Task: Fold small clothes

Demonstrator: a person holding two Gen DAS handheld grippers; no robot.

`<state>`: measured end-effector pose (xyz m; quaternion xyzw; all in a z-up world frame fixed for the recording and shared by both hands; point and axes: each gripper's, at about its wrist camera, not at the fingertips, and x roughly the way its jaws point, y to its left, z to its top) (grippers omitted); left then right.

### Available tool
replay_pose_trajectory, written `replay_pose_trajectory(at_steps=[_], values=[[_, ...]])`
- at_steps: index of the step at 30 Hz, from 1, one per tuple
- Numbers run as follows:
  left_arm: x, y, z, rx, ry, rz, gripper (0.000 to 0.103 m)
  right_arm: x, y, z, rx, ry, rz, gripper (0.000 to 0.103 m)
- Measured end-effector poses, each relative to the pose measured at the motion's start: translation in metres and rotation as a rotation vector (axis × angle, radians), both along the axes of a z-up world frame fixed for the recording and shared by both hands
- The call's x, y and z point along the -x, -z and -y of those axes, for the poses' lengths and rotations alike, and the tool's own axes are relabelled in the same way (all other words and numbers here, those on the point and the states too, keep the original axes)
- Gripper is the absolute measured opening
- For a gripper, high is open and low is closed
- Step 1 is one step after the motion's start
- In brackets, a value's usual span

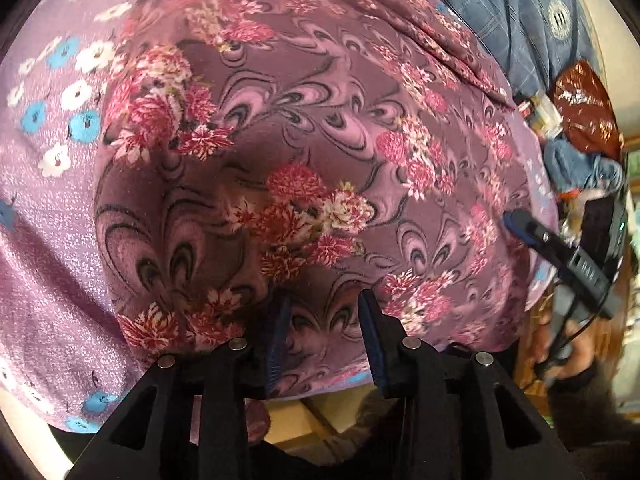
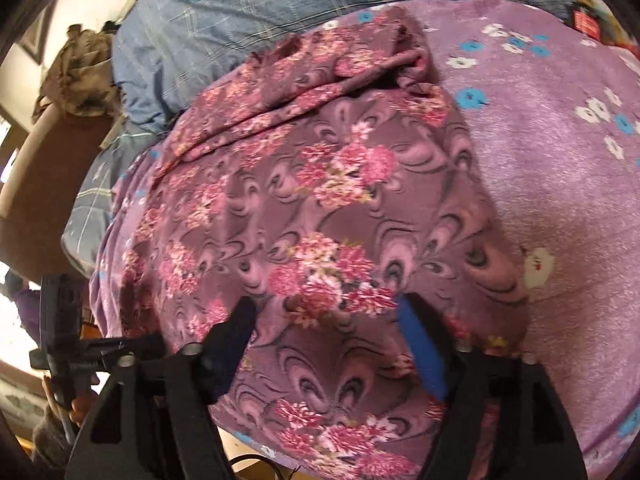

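Both tongs, left [image 1: 324, 312] and right [image 2: 328, 316], hover spread apart over the floral garment [image 1: 320, 140].

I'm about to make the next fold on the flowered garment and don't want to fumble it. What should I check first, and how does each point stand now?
1. Left tongs open around the near edge of the flowered garment: ok, the jaws stand apart.
2. Right tongs open at that edge too: ok, jaws wide, cloth between them.
3. Either pair actually gripping cloth: not ok, neither is shut.
4. Garment lying flat: not ok, the far end is bunched and wrinkled.
5. Garment resting on the purple bedspread: ok.
6. Only one layer between the tongs: cannot tell.
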<state>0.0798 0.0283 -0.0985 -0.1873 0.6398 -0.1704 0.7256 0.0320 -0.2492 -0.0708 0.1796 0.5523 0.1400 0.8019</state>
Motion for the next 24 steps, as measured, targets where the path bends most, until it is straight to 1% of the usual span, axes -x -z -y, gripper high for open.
replay_pose_trajectory(at_steps=[1,2,3,4,7,10,12,13,14,15,16,18,19,20,22,23,24], values=[[-0.001,0.002,-0.003,0.021,-0.016,-0.012,0.035,0.001,-0.001,-0.002,-0.003,-0.009,0.010,0.091],[-0.002,0.004,-0.005,0.039,-0.031,-0.022,0.035,0.002,-0.001,-0.005,-0.009,-0.016,0.021,0.094],[-0.003,0.005,-0.007,0.052,-0.041,-0.028,0.035,0.002,0.000,-0.008,-0.012,-0.025,0.032,0.100],[-0.004,0.006,-0.008,0.064,-0.050,-0.035,0.035,0.001,0.000,-0.012,-0.011,-0.034,0.037,0.103],[-0.010,0.014,-0.013,0.097,-0.075,-0.052,0.035,-0.001,0.002,-0.026,0.055,-0.034,0.052,0.103],[-0.011,0.019,-0.022,0.147,-0.110,-0.065,0.035,0.001,0.002,-0.031,0.095,-0.032,0.069,0.103],[-0.011,0.021,-0.029,0.180,-0.133,-0.074,0.035,0.004,0.002,-0.028,0.083,-0.010,0.080,0.103],[-0.008,0.018,-0.033,0.183,-0.137,-0.070,0.033,0.005,0.001,-0.026,0.078,-0.002,0.072,0.102],[-0.006,0.011,-0.037,0.173,-0.136,-0.048,0.033,0.006,-0.001,-0.022,0.083,0.011,0.049,0.100],[-0.002,0.003,-0.042,0.162,-0.130,-0.021,0.033,0.010,-0.006,-0.015,0.089,0.041,0.035,0.097],[0.004,-0.009,-0.049,0.145,-0.122,0.026,0.034,0.016,-0.012,-0.003,0.085,0.074,0.040,0.097],[0.015,-0.030,-0.066,0.120,-0.121,0.116,0.041,0.033,-0.025,0.024,0.077,0.130,0.071,0.099],[0.019,-0.036,-0.073,0.110,-0.125,0.136,0.052,0.043,-0.030,0.041,0.089,0.153,0.077,0.099],[0.023,-0.039,-0.084,0.098,-0.139,0.153,0.058,0.049,-0.031,0.052,0.103,0.163,0.073,0.099],[0.027,-0.035,-0.097,0.103,-0.171,0.145,0.058,0.068,-0.029,0.081,0.154,0.202,0.051,0.099],[0.029,-0.028,-0.101,0.122,-0.184,0.122,0.058,0.075,-0.027,0.093,0.153,0.218,0.034,0.099],[0.030,-0.024,-0.101,0.139,-0.187,0.099,0.058,0.085,-0.023,0.104,0.125,0.237,0.011,0.099]])
